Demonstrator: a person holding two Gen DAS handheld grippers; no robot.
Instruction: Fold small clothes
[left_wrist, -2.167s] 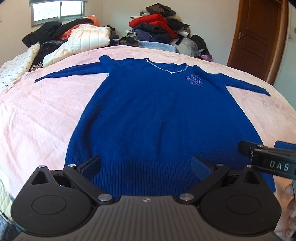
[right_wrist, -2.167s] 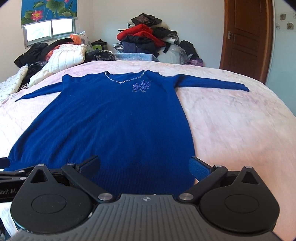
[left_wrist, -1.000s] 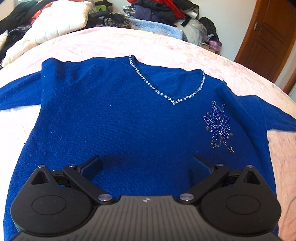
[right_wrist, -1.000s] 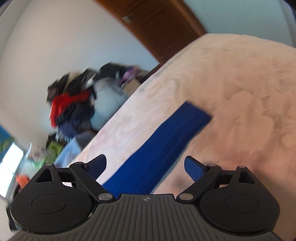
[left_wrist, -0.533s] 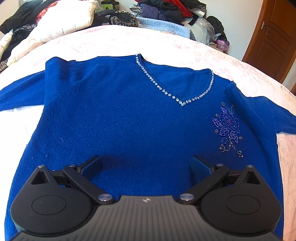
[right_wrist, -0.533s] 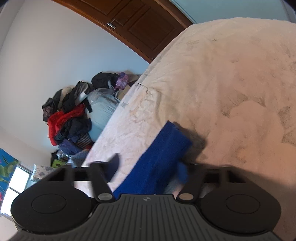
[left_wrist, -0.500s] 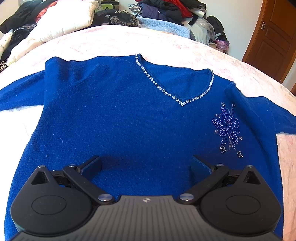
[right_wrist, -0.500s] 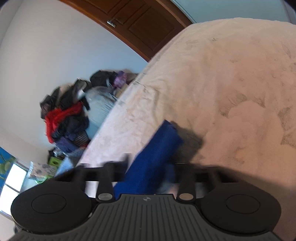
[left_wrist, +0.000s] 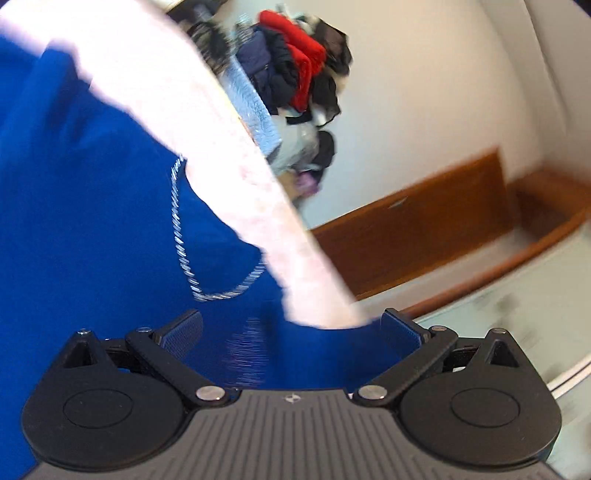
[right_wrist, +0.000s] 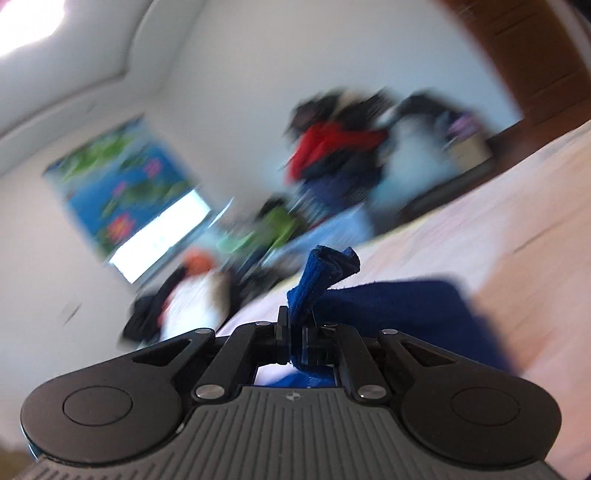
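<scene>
Pinching hard, the right gripper has its jaws pressed together on a strip of the blue sweater, and a crumpled tuft of that knit sticks up above the fingertips while the rest of the fabric trails away to the right over the pink bedspread. Everything behind it in the right wrist view is smeared with motion blur: a heap of clothes with a red garment on top, a bright window under a blue flowered curtain, and a brown door at the upper right. Over on the other side, the left gripper has its jaws spread wide with nothing between them, both blue pads clear of each other, hovering over the sweater's upper chest. The sweater lies flat on the pink bedspread, filling the left of that tilted view, and its sparkling beaded neckline sits just ahead of the left finger. Beyond the bed's edge, the same clothes pile leans against the pale wall, and the wooden door runs across the right, blurred too.
</scene>
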